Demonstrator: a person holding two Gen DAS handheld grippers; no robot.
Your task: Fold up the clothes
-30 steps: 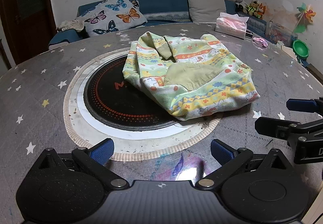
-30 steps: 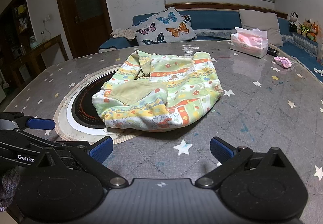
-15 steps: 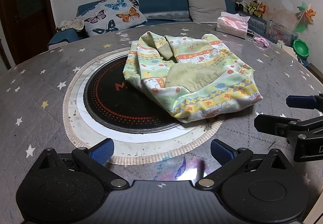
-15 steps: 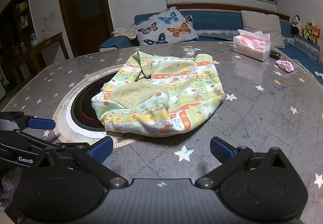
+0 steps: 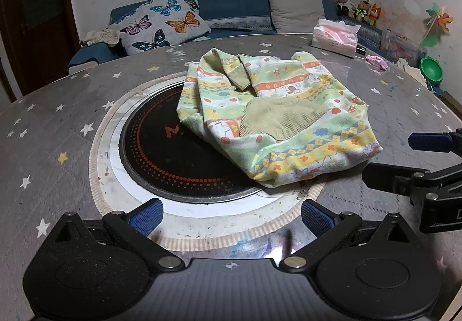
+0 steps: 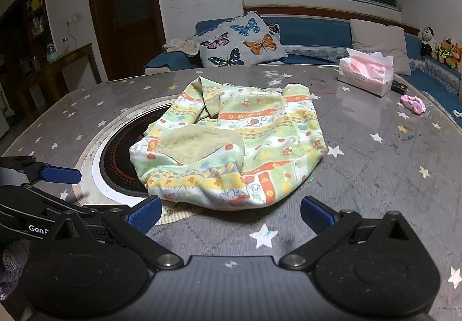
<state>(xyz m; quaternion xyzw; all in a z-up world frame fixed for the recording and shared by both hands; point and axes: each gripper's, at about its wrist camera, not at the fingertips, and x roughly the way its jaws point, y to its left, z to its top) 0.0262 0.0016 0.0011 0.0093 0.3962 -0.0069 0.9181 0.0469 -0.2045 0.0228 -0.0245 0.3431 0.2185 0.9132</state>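
The garment [image 5: 277,118], a striped and printed child's top, lies crumpled near the middle of the round bench [image 5: 52,124], partly over the black inset hob [image 5: 161,153] and nearer the person's edge than the far one. Both tongs stand spread wide and grip nothing: the left tongs [image 5: 231,215] hover over the near rim of the hob ring, the right tongs [image 6: 231,215] just short of the garment's near hem.

The step in hand seems to be the reach for a first hold. It would go best if each took a separate corner of the hem, pinching a single layer, then drew apart to flatten the cloth before any crease is made.

The sleeves are tucked under folds, so their ends cannot be traced; which side faces up is probably the front, though bunching hides it.
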